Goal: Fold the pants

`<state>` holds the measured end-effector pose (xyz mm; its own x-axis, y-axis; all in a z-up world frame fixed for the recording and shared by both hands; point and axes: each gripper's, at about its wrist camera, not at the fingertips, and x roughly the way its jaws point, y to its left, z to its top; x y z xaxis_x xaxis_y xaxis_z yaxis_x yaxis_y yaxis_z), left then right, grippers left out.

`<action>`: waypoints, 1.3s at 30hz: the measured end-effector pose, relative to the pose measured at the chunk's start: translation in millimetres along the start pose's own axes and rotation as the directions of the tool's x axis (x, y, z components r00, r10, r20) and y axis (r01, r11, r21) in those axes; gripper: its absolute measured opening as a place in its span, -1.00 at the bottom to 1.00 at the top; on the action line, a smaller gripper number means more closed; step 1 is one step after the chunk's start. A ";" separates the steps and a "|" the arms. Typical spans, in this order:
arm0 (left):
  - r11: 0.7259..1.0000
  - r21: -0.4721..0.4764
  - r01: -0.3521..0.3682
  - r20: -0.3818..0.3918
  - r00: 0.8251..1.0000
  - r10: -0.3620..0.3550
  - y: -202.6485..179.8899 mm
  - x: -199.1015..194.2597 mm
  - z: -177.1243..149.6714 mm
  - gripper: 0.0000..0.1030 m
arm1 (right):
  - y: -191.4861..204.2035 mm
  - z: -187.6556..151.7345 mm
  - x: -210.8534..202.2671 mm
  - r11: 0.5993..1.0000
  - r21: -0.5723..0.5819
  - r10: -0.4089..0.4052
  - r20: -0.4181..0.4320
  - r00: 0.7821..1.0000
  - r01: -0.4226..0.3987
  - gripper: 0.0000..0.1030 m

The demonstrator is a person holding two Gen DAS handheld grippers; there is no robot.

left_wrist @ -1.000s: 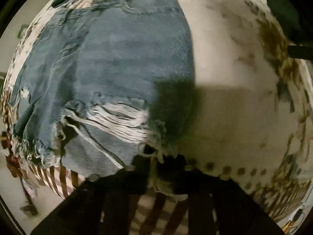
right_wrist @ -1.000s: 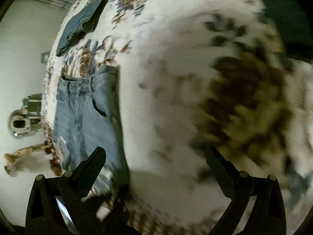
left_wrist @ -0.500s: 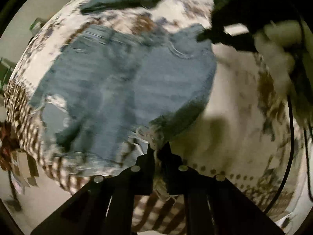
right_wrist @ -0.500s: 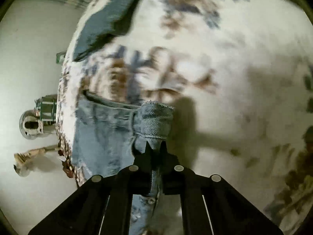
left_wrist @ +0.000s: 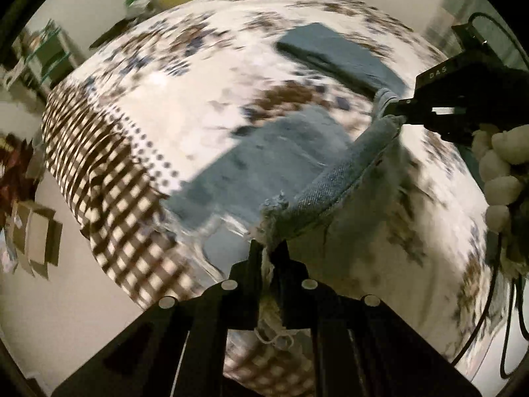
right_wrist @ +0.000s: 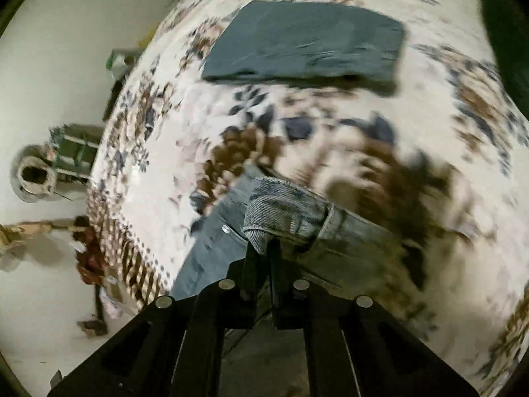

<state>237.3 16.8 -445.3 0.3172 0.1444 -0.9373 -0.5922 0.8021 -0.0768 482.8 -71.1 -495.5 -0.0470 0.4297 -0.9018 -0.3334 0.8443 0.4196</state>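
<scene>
Covering the bed (left_wrist: 205,106), a floral quilt (right_wrist: 347,125)

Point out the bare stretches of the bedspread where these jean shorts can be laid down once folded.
Bare bedspread lies between the jean shorts and the checkered border, and again right of the shorts toward the right gripper. It is crowded at the far end, where a folded dark garment lies. The left gripper pinches the frayed hem.
</scene>
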 end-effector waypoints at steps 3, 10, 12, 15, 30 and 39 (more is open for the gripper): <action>0.999 -0.033 -0.013 -0.017 1.000 0.013 31.1 28.0 11.4 -0.88 | 24.9 13.3 48.0 0.998 -0.021 -0.055 -0.035 0.998 0.054 -0.88; 0.990 -0.142 -0.006 -0.087 0.996 -0.007 78.2 95.2 18.3 -0.80 | 54.3 22.9 125.5 0.975 -0.100 -0.208 -0.092 0.974 0.199 -0.88; 0.982 -0.189 -0.009 -0.082 0.997 -0.007 85.2 99.0 17.7 -0.80 | 58.4 25.7 136.1 0.975 -0.113 -0.206 -0.110 0.972 0.194 -0.76; 0.960 -0.280 0.016 -0.077 0.996 -0.039 96.8 96.8 16.7 -0.68 | 60.3 27.3 135.4 0.993 -0.088 -0.092 -0.149 0.985 0.079 -0.26; 0.665 -0.724 0.184 0.019 0.969 -0.246 39.2 26.0 -71.6 0.59 | -56.8 -47.9 27.3 0.986 -0.159 0.017 -0.165 0.986 -0.043 1.00; 0.166 -0.972 0.165 0.085 0.909 -0.407 3.3 120.8 -141.4 0.56 | -130.1 -52.2 56.3 0.980 -0.082 0.158 -0.245 0.957 -0.183 0.70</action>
<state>169.0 -45.0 -606.9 0.5925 -0.1459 -0.7922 -0.7660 -0.4065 -0.4980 474.4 -173.5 -606.2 -0.3284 0.4656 -0.8218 -0.3956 0.7223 0.5673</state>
